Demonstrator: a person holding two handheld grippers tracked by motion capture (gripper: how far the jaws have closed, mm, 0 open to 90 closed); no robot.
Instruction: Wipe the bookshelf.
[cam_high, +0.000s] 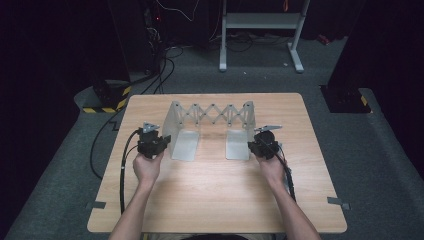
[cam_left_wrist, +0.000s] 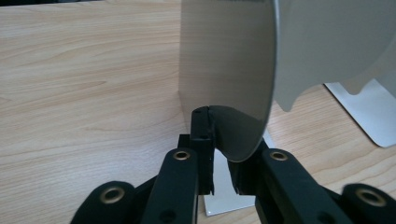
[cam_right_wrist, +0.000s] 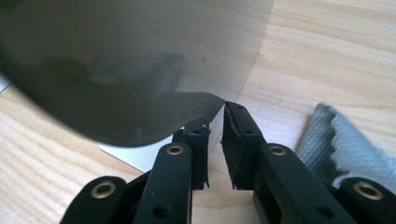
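A silver metal rack (cam_high: 212, 112) stands at the back middle of the wooden table (cam_high: 215, 185), with a scissor lattice joining two upright end plates. My left gripper (cam_high: 168, 139) holds the left end plate (cam_high: 176, 120). In the left gripper view that plate (cam_left_wrist: 229, 70) sits between the jaws of the left gripper (cam_left_wrist: 219, 135), pressed against the left fingertip (cam_left_wrist: 203, 123). My right gripper (cam_high: 252, 145) is at the right end plate (cam_high: 248, 116). In the right gripper view that plate's (cam_right_wrist: 140, 70) lower corner touches the right fingertip (cam_right_wrist: 233, 121), and the right gripper (cam_right_wrist: 215, 119) shows a narrow gap.
Flat base flaps (cam_high: 186, 145) of the rack lie on the wood between the grippers. A grey woven strip (cam_right_wrist: 345, 140) lies to the right of the right jaws. On the floor behind the table are a white desk frame (cam_high: 260, 22) and cables (cam_high: 160, 70).
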